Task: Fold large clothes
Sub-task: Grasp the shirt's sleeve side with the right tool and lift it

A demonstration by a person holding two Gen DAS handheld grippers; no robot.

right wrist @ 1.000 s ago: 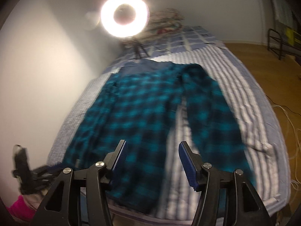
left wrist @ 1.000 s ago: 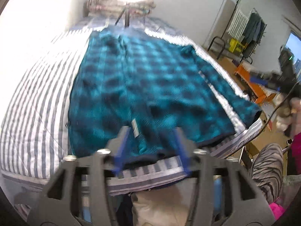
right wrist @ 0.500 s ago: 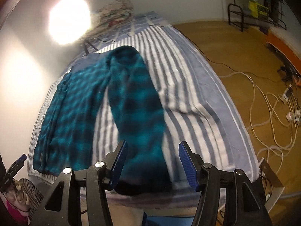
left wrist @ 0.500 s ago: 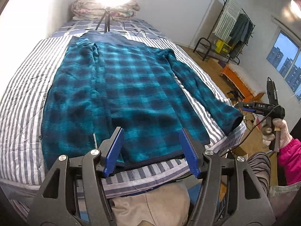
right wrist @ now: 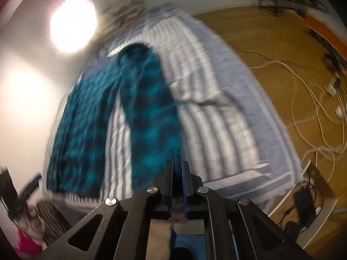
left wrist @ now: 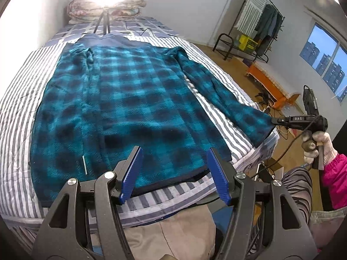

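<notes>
A teal and black plaid shirt (left wrist: 134, 99) lies flat, collar far, on the striped bed (left wrist: 17, 112). Its right sleeve (left wrist: 227, 101) runs down to the bed's near right corner. My left gripper (left wrist: 174, 151) hovers open over the shirt's near hem, nothing between its blue pads (left wrist: 132, 173). Seen in the left wrist view, my right gripper (left wrist: 273, 120) meets the sleeve's cuff in a gloved hand (left wrist: 318, 143). In the blurred right wrist view, the right gripper (right wrist: 177, 165) is closing, its jaws all but together on the edge of the sleeve (right wrist: 151, 108).
A bright ring light on a tripod (left wrist: 104, 23) stands at the bed's head by folded bedding (left wrist: 108, 8). A clothes rack (left wrist: 258, 28) and an orange bench (left wrist: 266, 82) are on the right. White cables (right wrist: 314, 99) lie on the wood floor.
My right gripper has come down to the sleeve's end and its jaws have closed from wide apart onto the cuff. The left gripper has drifted over the hem, still open.
</notes>
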